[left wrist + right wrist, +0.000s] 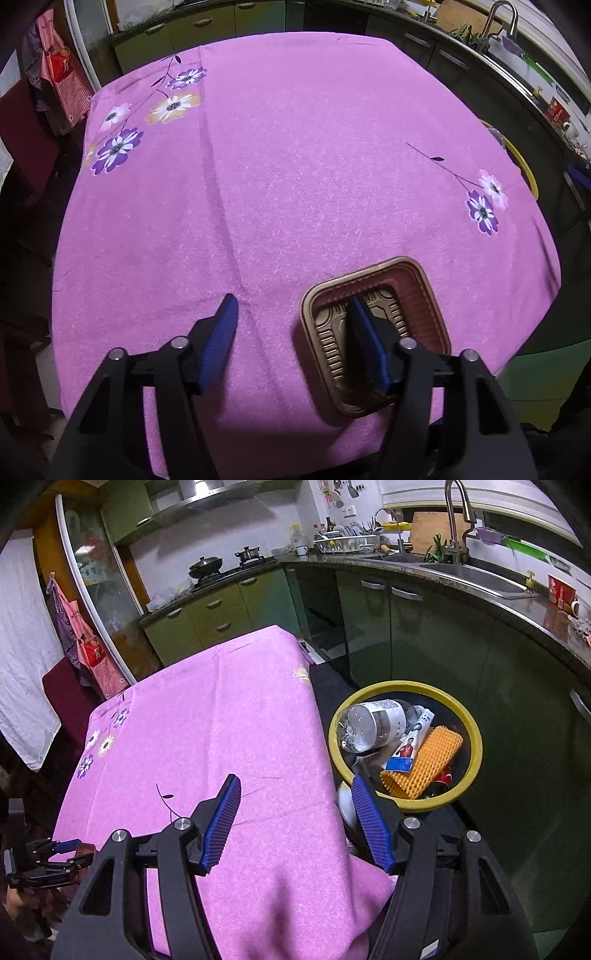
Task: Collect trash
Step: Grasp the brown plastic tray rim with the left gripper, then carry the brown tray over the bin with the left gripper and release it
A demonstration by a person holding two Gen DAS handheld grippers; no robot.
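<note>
Blue ribbed rubber pads line the black fingers of both grippers. On the left gripper (291, 306) the fingers are spread, one pad (365, 339) dipping inside a brown plastic tray (424, 291) and the other on the bare cloth just beside the tray's rim, so the rim wall sits between them with nothing pinched that I can see. That tray is the one bit of trash on the table: squarish, rounded corners, ridged walls, a gold-ish embossed pattern on its floor, sitting near the table's front edge. Table's covered in a fuzzy purple-pink tablecloth (295, 166) with printed flowers. The right gripper (295, 788) has its fingers spread too, nothing between them, hanging over the table's edge. Just beside that edge is one round bin (476, 746) with a yellow rim, already holding one clear plastic bottle (373, 722), one orange foam net sleeve (428, 760), a printed wrapper (406, 753) and some other bits I can't make out.
</note>
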